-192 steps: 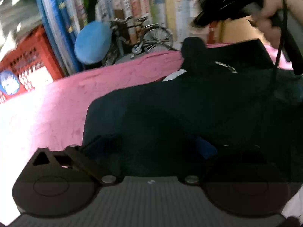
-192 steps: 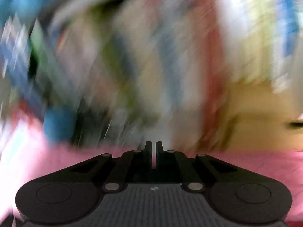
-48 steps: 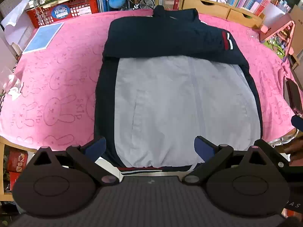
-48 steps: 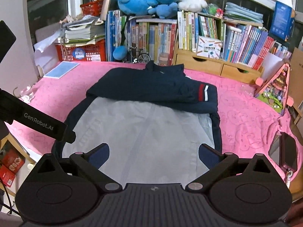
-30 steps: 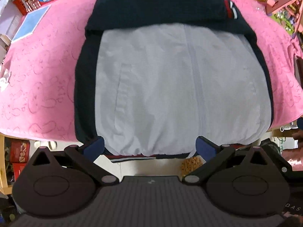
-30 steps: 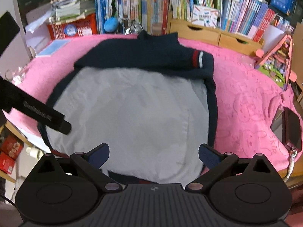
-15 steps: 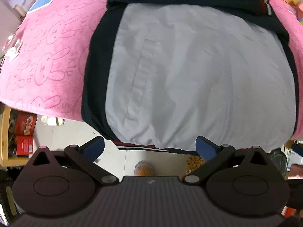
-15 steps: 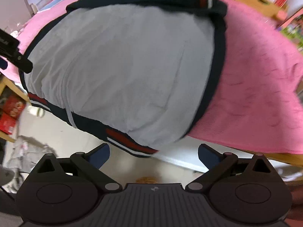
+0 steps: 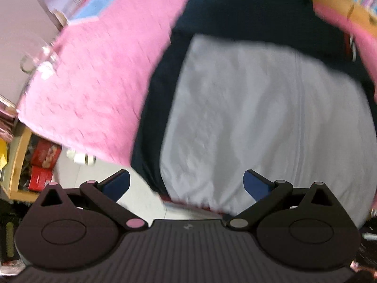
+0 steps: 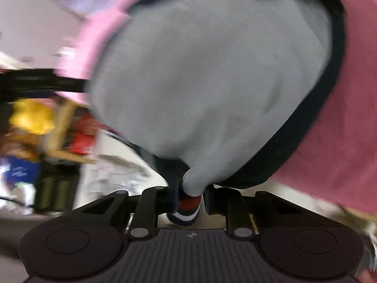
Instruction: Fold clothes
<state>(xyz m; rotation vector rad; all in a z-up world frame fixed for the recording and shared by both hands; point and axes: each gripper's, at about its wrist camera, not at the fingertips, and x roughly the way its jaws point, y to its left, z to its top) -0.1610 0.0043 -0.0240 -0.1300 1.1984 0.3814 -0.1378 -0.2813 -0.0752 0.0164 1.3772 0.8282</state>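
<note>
A navy jacket with a wide grey panel (image 9: 259, 118) lies spread on a pink blanket (image 9: 106, 70), its striped hem hanging over the near edge. My left gripper (image 9: 186, 184) hovers open above the hem's left part, with nothing between its blue pads. In the right wrist view the grey panel (image 10: 212, 70) fills the frame. My right gripper (image 10: 188, 198) is at the hem's right corner, jaws closing, and the red, white and navy hem band (image 10: 186, 208) is pinched between its fingers. Both views are blurred.
A blue sheet (image 9: 94, 11) lies at the blanket's far left. Below the near edge are pale floor (image 9: 141, 202) and a wooden shelf with red boxes (image 9: 42, 160). Books line the back. The left gripper's black body (image 10: 42, 82) crosses the right wrist view.
My right gripper has dropped to the jacket's near right corner and gone from wide open to closed on the hem band. The left gripper has rolled and shifted toward the left side, still open.
</note>
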